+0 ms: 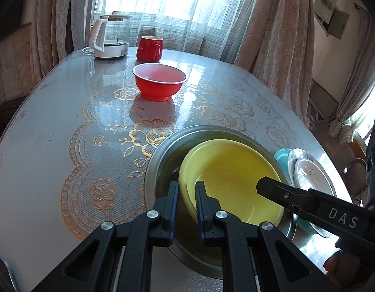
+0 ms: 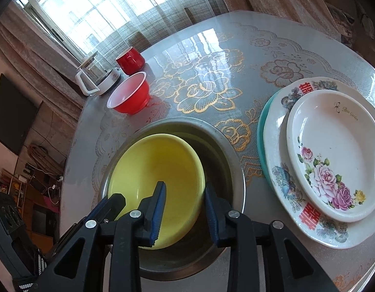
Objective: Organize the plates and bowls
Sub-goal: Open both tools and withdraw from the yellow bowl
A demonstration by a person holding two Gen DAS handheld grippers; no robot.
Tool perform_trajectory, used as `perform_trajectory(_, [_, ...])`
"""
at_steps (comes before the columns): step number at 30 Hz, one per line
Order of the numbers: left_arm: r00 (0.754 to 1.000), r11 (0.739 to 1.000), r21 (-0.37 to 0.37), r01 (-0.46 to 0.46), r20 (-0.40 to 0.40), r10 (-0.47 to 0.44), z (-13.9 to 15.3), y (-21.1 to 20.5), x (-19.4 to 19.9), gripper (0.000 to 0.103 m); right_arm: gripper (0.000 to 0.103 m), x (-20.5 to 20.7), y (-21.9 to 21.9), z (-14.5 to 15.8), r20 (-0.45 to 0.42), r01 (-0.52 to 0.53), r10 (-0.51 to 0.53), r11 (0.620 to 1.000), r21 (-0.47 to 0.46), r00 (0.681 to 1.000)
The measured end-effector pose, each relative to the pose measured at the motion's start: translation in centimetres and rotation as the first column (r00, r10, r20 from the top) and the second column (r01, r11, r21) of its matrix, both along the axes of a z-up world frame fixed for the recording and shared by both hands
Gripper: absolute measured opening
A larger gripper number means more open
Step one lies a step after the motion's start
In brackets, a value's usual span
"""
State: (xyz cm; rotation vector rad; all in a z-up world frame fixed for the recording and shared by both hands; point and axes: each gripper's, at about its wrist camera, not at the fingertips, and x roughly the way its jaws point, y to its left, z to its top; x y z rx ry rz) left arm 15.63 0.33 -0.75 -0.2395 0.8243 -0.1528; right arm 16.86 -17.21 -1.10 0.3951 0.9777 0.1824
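1. A glass kettle (image 1: pixel 111 36) with a white handle stands on its white base at the far edge of the tabletop (image 1: pixel 53 126), just beside a red mug (image 1: pixel 149 48)
2. A glossy grey cover with gold floral lacework (image 2: pixel 204 82) spreads over the tabletop
3. Sheer netting and heavy beige curtains (image 1: pixel 272 24) frame a sunlit window (image 2: pixel 95 7)
4. A dark screen (image 2: pixel 12 114) hangs on the wall above cluttered shelving (image 2: pixel 24 189)

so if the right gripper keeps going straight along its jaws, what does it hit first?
Most likely the yellow bowl: its near rim sits between the right gripper jaws, which stand open astride it. Pushed on, they would probably meet the metal basin holding the bowl; depth is hard to judge.
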Motion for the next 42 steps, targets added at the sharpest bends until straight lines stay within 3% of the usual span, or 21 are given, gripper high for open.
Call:
perform_trajectory(13, [1.0, 1.0, -0.028, 0.003, 0.024, -0.002, 0.8, 0.2, -0.2, 0.019, 0.035, -0.2, 0.0, 0.9, 0.052, -0.006, 0.008, 0.999, -0.038, 0.999])
perform_trajectory(18, [0.999, 0.999, -0.044, 0.002, 0.033, -0.001, 1.4, 0.2, -0.1, 0.038, 0.034, -0.2, 0.0, 1.2, 0.06, -0.01, 0.012, 0.999, -0.032, 0.998])
perform_trajectory(22, [0.999, 0.999, -0.046, -0.014, 0.04, 0.016, 1.9, 0.6, 0.1, 0.048, 0.034, -0.1, 0.2, 1.4, 0.061, -0.018, 0.02, 0.999, -0.032, 0.998])
perform_trajectory(25, [0.999, 0.997, -0.064, -0.034, 0.029, 0.036, 2.0, 1.2, 0.5, 0.062, 0.034, 0.1, 0.2, 1.4, 0.061, -0.021, 0.023, 1.0, -0.023, 0.998])
perform_trajectory(32, [0.997, 0.995, -0.069, -0.077, 0.016, 0.079, 2.2, 2.6, 1.3, 0.066, 0.034, 0.7, 0.1, 1.6, 0.057, -0.015, 0.016, 1.0, -0.01, 0.998])
perform_trajectory(36, [0.994, 0.993, -0.049, -0.111, 0.01, 0.112, 2.5, 3.3, 2.4, 0.073, 0.034, 1.8, 0.5, 1.9, 0.054, -0.033, 0.034, 0.999, -0.036, 0.998])
perform_trajectory(42, [0.987, 0.988, -0.004, -0.157, -0.018, 0.157, 3.0, 4.5, 4.9, 0.076, 0.034, 4.4, 1.0, 2.9, 0.04, -0.064, 0.066, 0.997, -0.049, 0.997])
